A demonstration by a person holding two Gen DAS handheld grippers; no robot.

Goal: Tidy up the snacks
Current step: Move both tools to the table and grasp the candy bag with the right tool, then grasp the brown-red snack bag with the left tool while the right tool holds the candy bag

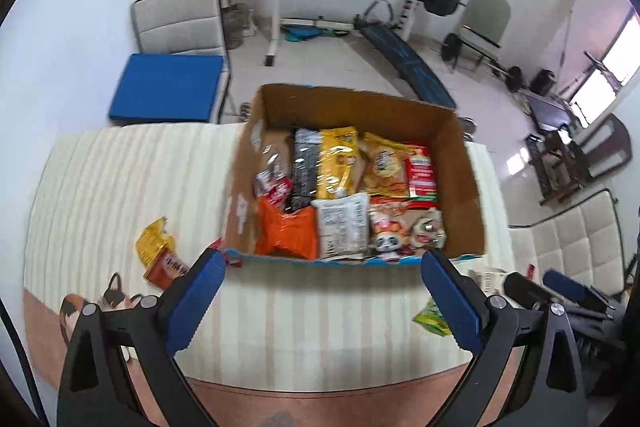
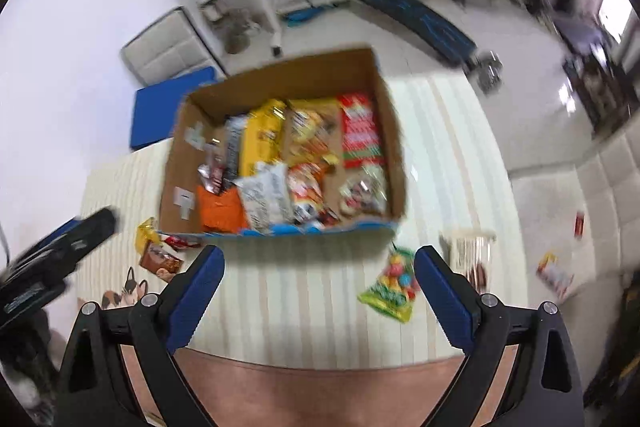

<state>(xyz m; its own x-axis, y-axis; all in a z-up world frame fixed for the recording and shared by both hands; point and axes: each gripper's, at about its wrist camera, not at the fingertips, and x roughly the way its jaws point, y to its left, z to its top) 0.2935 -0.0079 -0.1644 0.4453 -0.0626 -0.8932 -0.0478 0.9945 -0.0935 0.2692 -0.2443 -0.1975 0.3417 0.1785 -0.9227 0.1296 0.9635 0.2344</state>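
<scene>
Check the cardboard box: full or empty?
Mostly full. The cardboard box sits open-topped, snack packets covering most of its floor, including an orange packet and a yellow bag; bare cardboard shows only at its left side.

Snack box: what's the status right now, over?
Both grippers, left and right, open, holding nothing. Cardboard box packed with snacks. Green candy bag and brown packet loose on the table. Path clear.

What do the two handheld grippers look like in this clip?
Both match. The left gripper and right gripper have black angular linkage arms with silver pivot bolts and triangular cut-outs, ending in blue ribbed finger pads. No hands or sleeves show.
</scene>
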